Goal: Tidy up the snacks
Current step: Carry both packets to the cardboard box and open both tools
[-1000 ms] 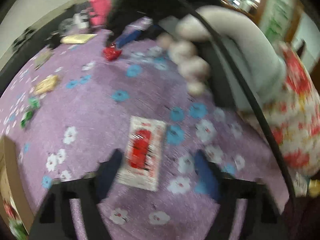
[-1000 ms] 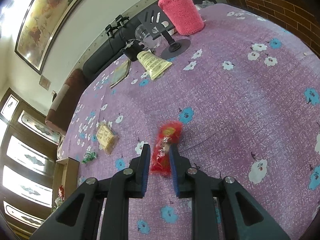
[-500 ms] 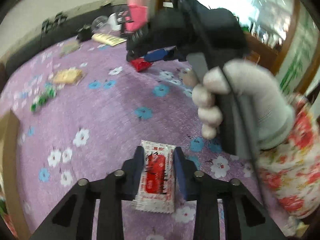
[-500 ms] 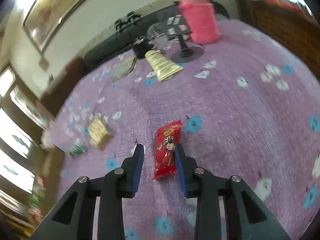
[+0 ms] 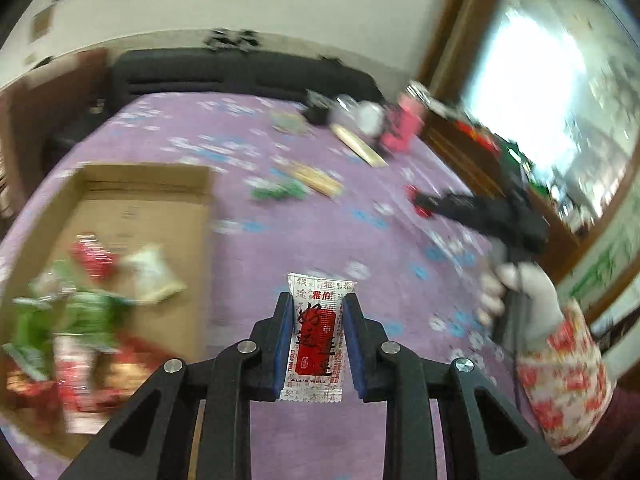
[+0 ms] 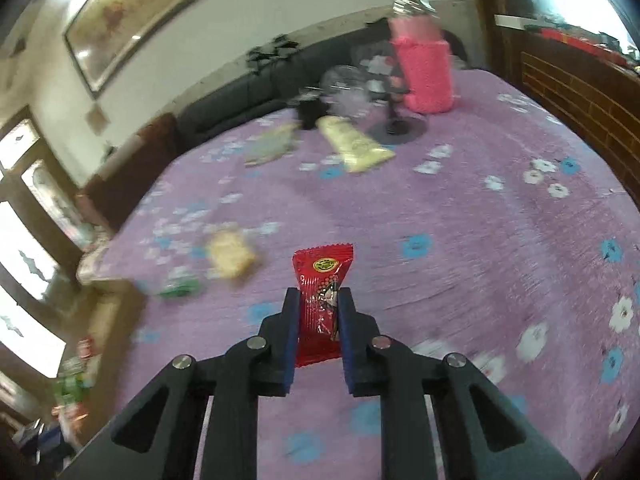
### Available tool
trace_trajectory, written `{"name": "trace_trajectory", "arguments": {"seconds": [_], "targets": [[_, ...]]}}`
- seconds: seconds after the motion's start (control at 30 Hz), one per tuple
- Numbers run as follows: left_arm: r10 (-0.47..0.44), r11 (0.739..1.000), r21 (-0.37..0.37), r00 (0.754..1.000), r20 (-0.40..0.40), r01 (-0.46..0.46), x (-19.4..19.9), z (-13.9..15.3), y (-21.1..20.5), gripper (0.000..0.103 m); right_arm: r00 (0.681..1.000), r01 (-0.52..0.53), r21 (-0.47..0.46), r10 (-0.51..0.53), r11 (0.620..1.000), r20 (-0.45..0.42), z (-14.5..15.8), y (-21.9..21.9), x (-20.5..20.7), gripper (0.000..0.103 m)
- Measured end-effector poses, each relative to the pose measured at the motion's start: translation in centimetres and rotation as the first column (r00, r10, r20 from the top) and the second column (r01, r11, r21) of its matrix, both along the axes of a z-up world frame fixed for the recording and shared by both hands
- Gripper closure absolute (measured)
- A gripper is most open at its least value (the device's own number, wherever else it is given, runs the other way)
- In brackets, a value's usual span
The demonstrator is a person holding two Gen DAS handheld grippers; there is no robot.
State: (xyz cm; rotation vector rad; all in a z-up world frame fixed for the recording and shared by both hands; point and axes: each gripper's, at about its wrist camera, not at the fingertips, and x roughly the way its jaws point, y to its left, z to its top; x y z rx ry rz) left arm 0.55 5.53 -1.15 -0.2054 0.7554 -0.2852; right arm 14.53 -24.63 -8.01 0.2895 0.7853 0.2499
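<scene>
Two light, crinkly sachets are riding pinched mid-body — the left gripper (image 5: pixel 316 332) clamping the white packet (image 5: pixel 316 340), the right gripper (image 6: pixel 319 320) squeezing the red packet (image 6: pixel 321 300) — slippery film, likely shifting easily.

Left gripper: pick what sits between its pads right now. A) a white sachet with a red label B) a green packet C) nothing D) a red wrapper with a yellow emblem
A: the left gripper is clamped on the white sachet with a red label, its blue pads pressing both long edges.
</scene>
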Motion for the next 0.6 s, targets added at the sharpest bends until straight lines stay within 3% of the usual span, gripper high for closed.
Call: {"name": "trace_trajectory", "arguments": {"seconds": [0.17,0.3,0.47,0.6], "targets": [[0.138,0.988,-0.069,0.99,0.017,-0.136,0.5,1.2,7.6,0.077,0.984,-0.172,-0.001,0.172,0.985,0.038,3.5,6.3,-3.1,0.086],[0.202,0.976,-0.085,0.979,0.003,-0.201,2.5,1.4,11.6,0.077,0.947,-0.318,-0.015,0.318,0.948,0.038,5.8,13.4,-3.9,0.085],[0.254,0.962,-0.093,0.966,-0.054,-0.258,6.2,0.5,15.3,0.077,0.9,-0.436,-0.058,0.436,0.898,-0.021,5.0,22.2,-3.8,0.085],[0.292,0.948,-0.099,0.95,-0.113,-0.304,9.4,-0.8,17.6,0.077,0.883,-0.47,-0.102,0.463,0.877,-0.08,2.9,27.1,-3.0,0.085]]}}
